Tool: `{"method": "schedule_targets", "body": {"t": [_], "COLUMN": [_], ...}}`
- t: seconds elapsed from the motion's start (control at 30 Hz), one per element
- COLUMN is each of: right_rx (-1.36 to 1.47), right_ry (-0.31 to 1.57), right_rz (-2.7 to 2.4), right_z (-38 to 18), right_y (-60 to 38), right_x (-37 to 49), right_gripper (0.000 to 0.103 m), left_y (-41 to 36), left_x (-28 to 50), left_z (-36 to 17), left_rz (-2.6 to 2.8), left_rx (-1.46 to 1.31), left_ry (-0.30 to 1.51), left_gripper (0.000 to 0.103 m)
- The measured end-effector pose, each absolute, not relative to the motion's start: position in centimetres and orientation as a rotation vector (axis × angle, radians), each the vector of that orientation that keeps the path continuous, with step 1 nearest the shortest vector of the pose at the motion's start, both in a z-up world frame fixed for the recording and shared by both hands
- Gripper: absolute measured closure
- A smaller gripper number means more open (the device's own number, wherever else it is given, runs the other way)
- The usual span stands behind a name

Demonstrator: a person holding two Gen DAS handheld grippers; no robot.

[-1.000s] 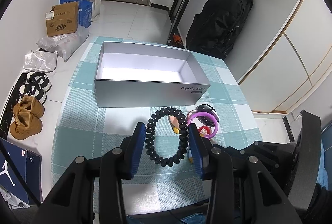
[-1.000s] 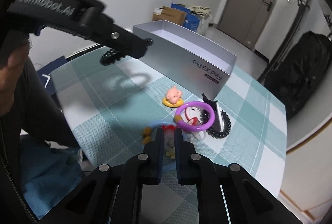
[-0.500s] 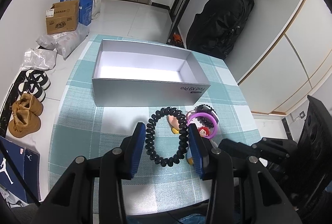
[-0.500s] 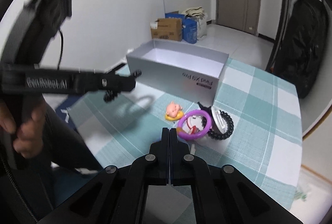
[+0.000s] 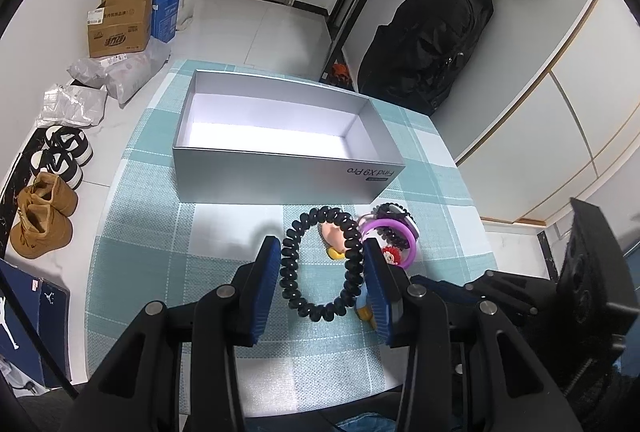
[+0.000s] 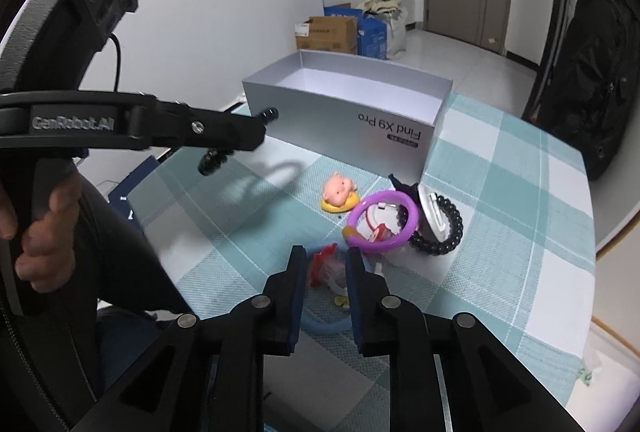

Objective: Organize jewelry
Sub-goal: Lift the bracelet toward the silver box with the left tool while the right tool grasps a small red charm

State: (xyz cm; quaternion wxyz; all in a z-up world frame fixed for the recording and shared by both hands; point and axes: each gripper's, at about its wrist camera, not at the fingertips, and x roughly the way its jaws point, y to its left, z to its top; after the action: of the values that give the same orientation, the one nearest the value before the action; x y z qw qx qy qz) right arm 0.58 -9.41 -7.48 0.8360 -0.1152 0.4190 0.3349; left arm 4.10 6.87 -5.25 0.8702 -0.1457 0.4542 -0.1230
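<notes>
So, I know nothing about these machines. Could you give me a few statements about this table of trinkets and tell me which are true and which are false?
1. The left claw grips the black coil bracelet between its pads. True.
2. The silver box already holds some jewelry. False: what shows of its inside is bare.
3. The purple ring is outside the box, on the checked cloth. True.
4. The pink pig figure sits inside the box. False: it sits on the cloth in front of the box.
5. The coil bracelet lies flat on the cloth. False: it hangs in the claw above the cloth, and its shadow falls on the cloth beneath it.
</notes>
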Motion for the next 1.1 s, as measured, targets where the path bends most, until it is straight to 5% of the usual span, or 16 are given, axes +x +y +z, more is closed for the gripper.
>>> {"method": "schedule_targets", "body": {"t": [0.53,1.1], "right_rx": [-0.328,0.062], "right_ry": [0.878,0.708], "right_rz": [0.696,0.759], "right_z": [-8.1,0.0], "right_y": [-8.7,-11.5], "right_x": [0.4,6.1], "right_gripper": [0.085,0.085], "left_y": [6.8,6.6], "left_x": [4.1,7.1], "left_z": [-4.8,-2.5], "left_rz": [-0.267,-0.236], "left_rx": [-0.324,-0.304], "left_ry": [0.932,0.86], "left_gripper": [0.067,0.067]}}
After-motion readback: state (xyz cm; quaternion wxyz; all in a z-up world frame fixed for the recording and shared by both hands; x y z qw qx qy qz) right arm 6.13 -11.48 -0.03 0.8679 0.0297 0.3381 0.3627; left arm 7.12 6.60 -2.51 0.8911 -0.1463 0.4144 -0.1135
